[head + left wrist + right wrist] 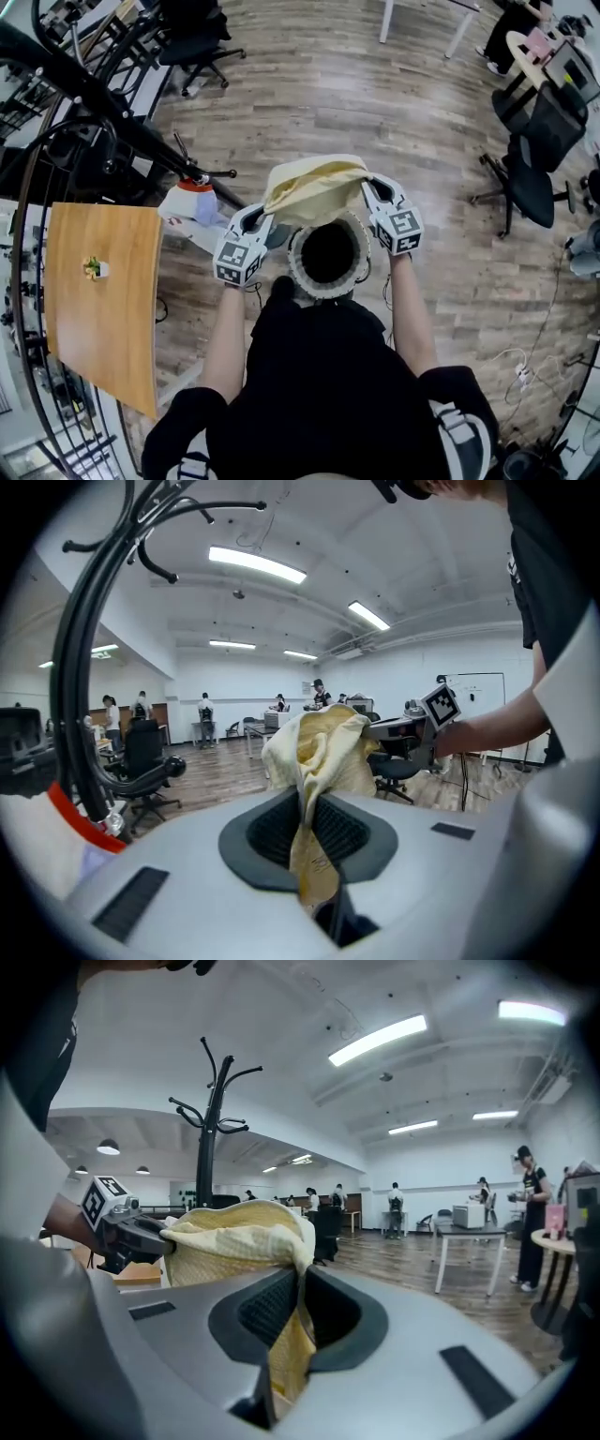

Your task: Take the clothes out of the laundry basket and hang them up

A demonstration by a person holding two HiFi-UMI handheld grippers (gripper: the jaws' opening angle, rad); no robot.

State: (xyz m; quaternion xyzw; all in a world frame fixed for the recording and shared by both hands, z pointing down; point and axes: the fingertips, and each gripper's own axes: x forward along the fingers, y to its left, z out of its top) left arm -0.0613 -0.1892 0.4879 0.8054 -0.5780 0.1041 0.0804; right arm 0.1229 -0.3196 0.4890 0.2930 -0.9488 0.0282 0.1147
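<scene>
1. Two grippers: the left gripper (261,220) and the right gripper (372,190).
2. One yellow cloth (314,187).
3. One laundry basket (298,270).
4. One wooden desk (103,319).
5. One small potted plant (93,269).
6. One coat stand (207,1147).

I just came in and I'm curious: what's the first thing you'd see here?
The pale yellow garment catches the eye first. It is held up in the middle of the head view between the left gripper and the right gripper, both clamped on it. Just under it sits the round white laundry basket on the wood floor, and a black coat stand rises at the left.
</scene>
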